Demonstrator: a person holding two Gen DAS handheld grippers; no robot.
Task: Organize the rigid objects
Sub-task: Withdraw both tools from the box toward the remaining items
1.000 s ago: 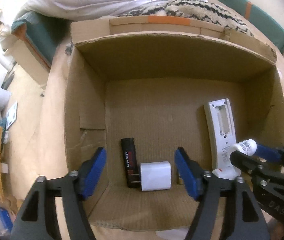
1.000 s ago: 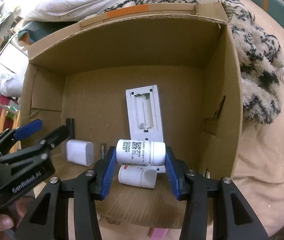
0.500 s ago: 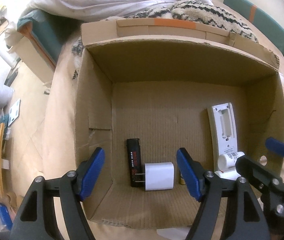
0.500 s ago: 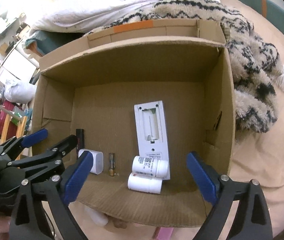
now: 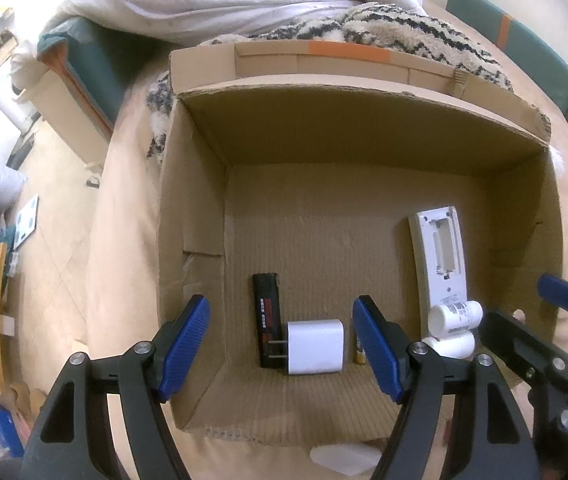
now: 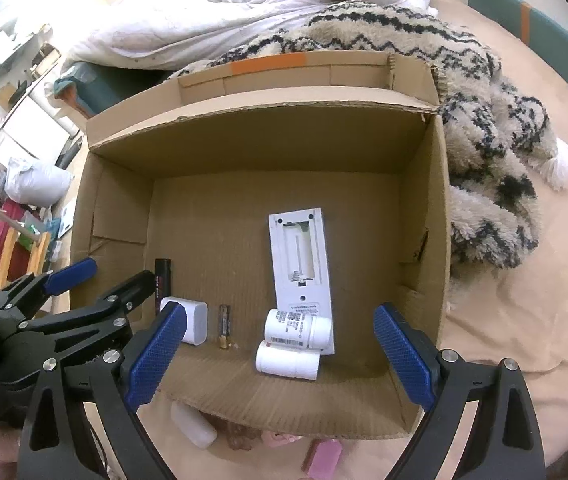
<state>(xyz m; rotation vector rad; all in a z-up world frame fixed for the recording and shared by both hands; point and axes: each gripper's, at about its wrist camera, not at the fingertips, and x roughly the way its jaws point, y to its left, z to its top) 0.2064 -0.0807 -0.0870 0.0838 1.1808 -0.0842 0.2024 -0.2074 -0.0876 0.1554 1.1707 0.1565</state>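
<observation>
An open cardboard box [image 5: 364, 128] [image 6: 267, 136] sits on a beige bed sheet. Inside lie a white remote [image 5: 442, 256] [image 6: 302, 264] with its battery bay open, two white pill bottles [image 6: 298, 328] [image 6: 288, 364] [image 5: 454, 314] at its near end, a white charger plug [image 5: 316, 346] [image 6: 193, 320], a black lighter [image 5: 267, 316] [image 6: 163, 276] and a small battery [image 6: 224, 326]. My left gripper [image 5: 281, 354] is open and empty above the box's near left. My right gripper [image 6: 279, 356] is open and empty above the near edge, over the bottles.
A patterned fluffy blanket [image 6: 484, 128] and a white duvet [image 6: 223, 12] lie behind and to the right of the box. A white bottle [image 6: 193, 424] and a pink object [image 6: 324, 456] lie on the sheet before the box. The bed edge drops to the floor on the left [image 5: 43, 200].
My right gripper opened and let the pill bottle go; it now lies on the remote's near end beside the other bottle. Both grippers pulled back and up from the box.
</observation>
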